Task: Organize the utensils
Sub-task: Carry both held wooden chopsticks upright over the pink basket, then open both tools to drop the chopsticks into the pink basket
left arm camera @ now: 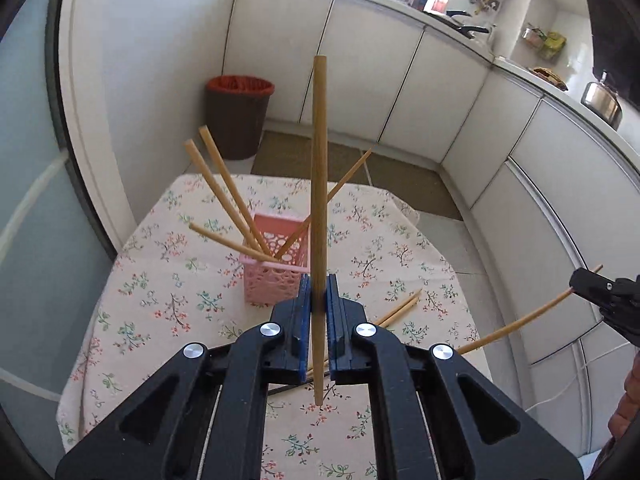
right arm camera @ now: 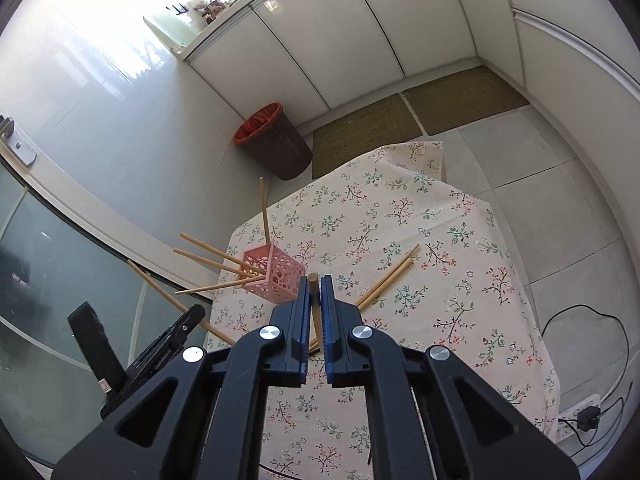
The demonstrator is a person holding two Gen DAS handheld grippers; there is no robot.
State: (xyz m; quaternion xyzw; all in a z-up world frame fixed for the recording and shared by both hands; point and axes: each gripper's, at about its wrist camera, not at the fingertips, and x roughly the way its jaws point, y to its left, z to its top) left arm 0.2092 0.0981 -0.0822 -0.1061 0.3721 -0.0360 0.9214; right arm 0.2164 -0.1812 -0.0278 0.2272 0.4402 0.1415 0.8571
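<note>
Both tools angle down over the floral table (left arm camera: 168, 304): left gripper (left arm camera: 319, 292) clamps one chopstick (left arm camera: 319, 168) upright, right gripper (right arm camera: 315, 294) pinches another chopstick (right arm camera: 314, 300), pink basket (right arm camera: 276, 276) just beyond.

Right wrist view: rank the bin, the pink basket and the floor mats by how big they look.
1. Floor mats, widest spread.
2. Brown bin.
3. Pink basket, though it looks close to the bin and sits nearer the camera, so that pair is unsure.
</note>
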